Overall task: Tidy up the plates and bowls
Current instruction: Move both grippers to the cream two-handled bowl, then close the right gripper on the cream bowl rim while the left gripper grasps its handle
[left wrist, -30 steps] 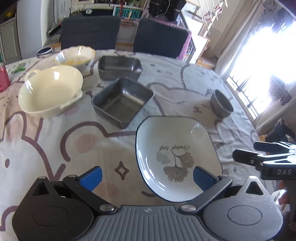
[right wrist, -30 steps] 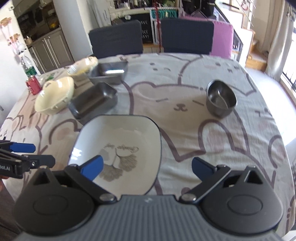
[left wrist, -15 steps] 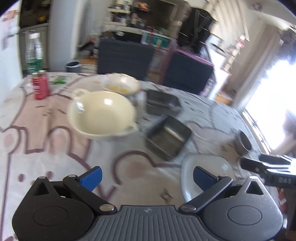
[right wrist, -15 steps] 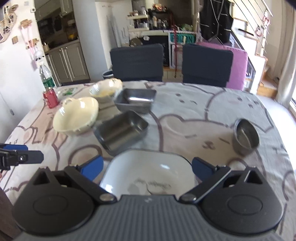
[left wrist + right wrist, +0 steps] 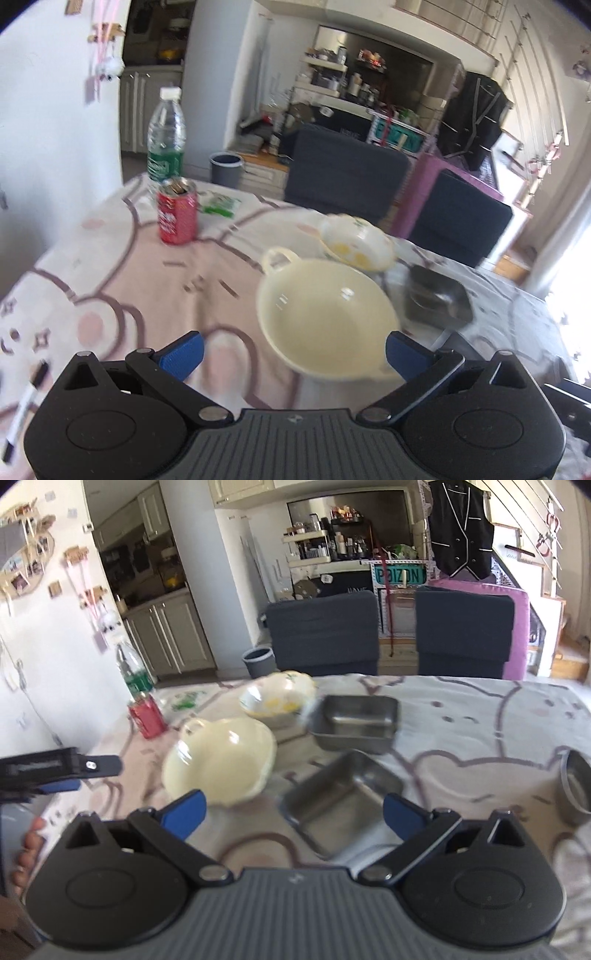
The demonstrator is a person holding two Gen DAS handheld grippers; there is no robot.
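A cream bowl with handles (image 5: 325,317) sits on the table just ahead of my open, empty left gripper (image 5: 291,350); it also shows in the right wrist view (image 5: 221,764). Behind it is a floral bowl (image 5: 354,243) (image 5: 277,699). Two square steel dishes lie to the right, the near one (image 5: 343,801) in front of my open, empty right gripper (image 5: 293,812) and the far one (image 5: 354,722) behind it. A small steel bowl (image 5: 576,786) is at the right edge. The left gripper also appears at the left of the right wrist view (image 5: 59,771).
A red can (image 5: 176,210) and a water bottle (image 5: 166,136) stand at the far left of the table. A marker pen (image 5: 22,406) lies near the left edge. Two dark chairs (image 5: 325,635) stand behind the table.
Both grippers have tilted up and swung left. The white leaf-print plate has dropped out of both views. The cream bowl now lies between the left gripper's fingers.
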